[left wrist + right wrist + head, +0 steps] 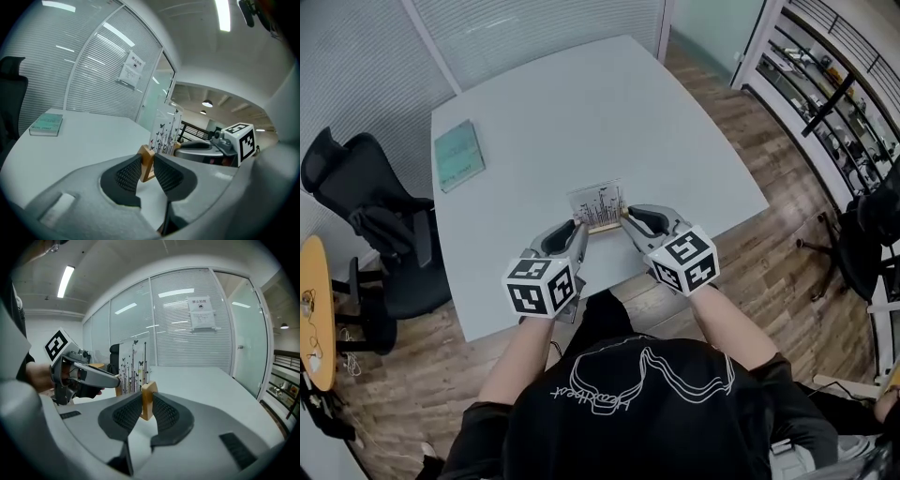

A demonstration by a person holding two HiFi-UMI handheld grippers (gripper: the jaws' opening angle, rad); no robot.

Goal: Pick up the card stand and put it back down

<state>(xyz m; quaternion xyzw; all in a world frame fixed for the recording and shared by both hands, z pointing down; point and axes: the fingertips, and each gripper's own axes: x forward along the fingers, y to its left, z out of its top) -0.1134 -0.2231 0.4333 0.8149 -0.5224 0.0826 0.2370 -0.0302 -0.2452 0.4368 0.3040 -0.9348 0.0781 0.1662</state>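
**Head view.** One pale table (581,112) is seen. One stand (600,208) is placed near the table's near edge, its clear card printed with dark stems and butterflies. Two grippers are counted. The left gripper (578,228) is set at the stand's left end and the right gripper (628,221) at its right end. One marker cube is carried on each. One green book (457,155) is laid flat near the table's left edge, well apart from the stand. One black chair (366,220) is parked left of the table. A white line drawing and a word in script are printed on the person's black shirt (637,412), but the word cannot be read.

**Left gripper view.** The left gripper (146,164) is clenched on the wooden end of the stand (165,133), both pads being pressed against the wood. Whether the base is rested on the table or raised off it cannot be told. The book (47,125) is seen far left. One paper notice (131,70) is fixed to the glass wall, and its print is too small to be read.

**Right gripper view.** The right gripper (148,401) is clamped on the other wooden end of the stand (133,364). The left gripper (112,380) is seen opposite. One notice (201,312) is again shown on the glass, and its print cannot be read.
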